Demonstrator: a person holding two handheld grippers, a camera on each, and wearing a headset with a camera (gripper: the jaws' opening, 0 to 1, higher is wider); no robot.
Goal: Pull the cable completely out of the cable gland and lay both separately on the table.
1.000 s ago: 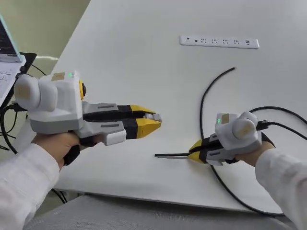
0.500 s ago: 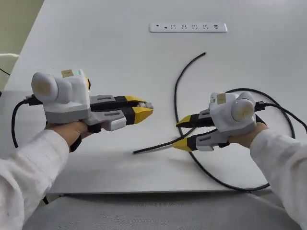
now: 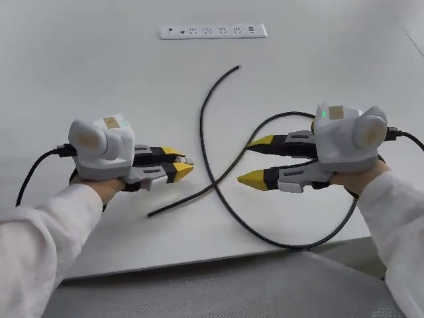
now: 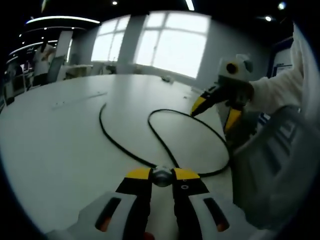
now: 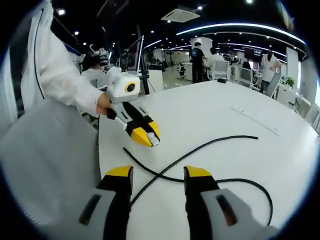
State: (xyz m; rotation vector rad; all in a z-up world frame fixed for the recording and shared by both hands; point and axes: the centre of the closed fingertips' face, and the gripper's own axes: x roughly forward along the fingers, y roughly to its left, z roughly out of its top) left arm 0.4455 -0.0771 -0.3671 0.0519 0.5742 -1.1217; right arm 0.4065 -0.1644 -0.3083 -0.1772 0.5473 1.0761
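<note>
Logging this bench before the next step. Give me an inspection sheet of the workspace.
Surface: white table.
Job's things: black cable lies loose on the table in a loop that crosses itself. The small silvery gland is off the cable, in the left claw, not yet laid down.
Clutter: power strip at the far side; nothing else seen.
Grippers: left claw shut on the gland; right claw open, holding nothing.
Cables: left lead and right lead, both black, run from the gripper backs.
Surroundings: office with windows, desks and people, seen in the gripper views.
</note>
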